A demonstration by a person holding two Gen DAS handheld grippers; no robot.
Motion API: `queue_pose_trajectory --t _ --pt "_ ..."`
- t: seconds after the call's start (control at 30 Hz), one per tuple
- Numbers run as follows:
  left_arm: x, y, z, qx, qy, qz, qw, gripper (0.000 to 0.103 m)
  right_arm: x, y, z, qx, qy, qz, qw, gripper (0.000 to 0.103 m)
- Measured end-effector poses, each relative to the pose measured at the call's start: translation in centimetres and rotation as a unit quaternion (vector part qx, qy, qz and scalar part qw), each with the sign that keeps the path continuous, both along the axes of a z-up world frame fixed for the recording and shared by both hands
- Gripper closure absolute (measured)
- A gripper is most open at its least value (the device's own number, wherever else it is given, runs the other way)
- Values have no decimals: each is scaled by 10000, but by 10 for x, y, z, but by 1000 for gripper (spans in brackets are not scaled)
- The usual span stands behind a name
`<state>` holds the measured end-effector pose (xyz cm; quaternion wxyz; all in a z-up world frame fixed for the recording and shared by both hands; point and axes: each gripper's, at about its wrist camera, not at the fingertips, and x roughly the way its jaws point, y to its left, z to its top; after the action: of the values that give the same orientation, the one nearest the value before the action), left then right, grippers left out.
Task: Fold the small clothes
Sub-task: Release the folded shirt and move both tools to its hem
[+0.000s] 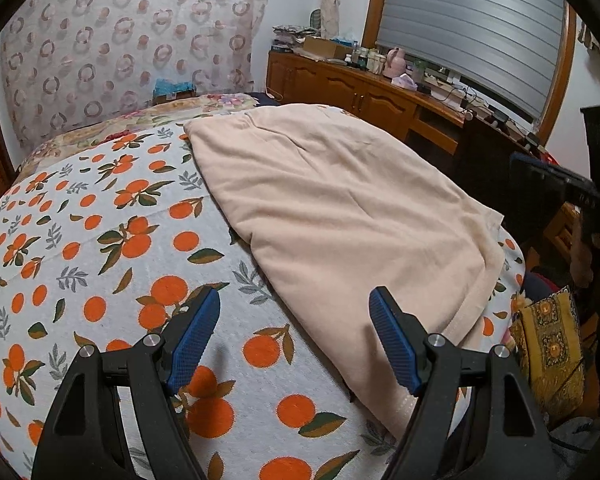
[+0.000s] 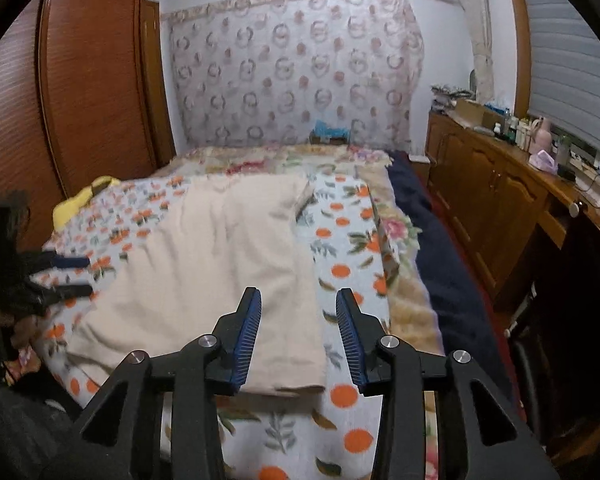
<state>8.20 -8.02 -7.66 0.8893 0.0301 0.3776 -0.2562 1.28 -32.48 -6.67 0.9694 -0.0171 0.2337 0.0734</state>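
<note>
clearly, the cream garment (image 1: 340, 208) lay folded flat on the orange-print bedspread (image 1: 112, 240), filling the centre and right of the left wrist view. the left gripper (image 1: 294, 312) hung over it with jaws wide apart and empty. only the right wrist view showed the wardrobe (image 2: 92, 80) at upper left and a yellow cloth (image 2: 80, 204); there the right gripper (image 2: 298, 304) stood over the garment's right edge, jaws parted, gripping nothing.

An orange-print bedspread (image 1: 100, 248) covers the bed, with a floral blanket (image 2: 404, 240) and a dark blue cover (image 2: 440, 264) along one side. A patterned curtain (image 2: 296, 68) hangs behind; a cluttered wooden sideboard (image 2: 496, 188) stands beside a wardrobe-lined room
</note>
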Motion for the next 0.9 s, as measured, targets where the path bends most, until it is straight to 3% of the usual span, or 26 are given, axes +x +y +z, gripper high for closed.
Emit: queue_pose_trajectory --t 0.1,0.43,0.7,0.73,0.9 --pt "0 -3 -1 6 19 -24 10000 25 4 5 -5 -13 -16 29 10000 53" --pt "0 -7 -6 60 91 -80 9999 25 43 3 -55 -170 906 -67 9957 53" --pt "-7 -12 -15 98 222 -154 9996 25 47 -10 -57 227 1002 11 9947 52" --pt "-8 -13 -16 96 243 -165 9995 25 49 -9 -60 229 1040 20 9943 47" --pt "-8 -14 -21 -3 378 -185 9991 25 53 1 -67 158 1231 37 9923 45"
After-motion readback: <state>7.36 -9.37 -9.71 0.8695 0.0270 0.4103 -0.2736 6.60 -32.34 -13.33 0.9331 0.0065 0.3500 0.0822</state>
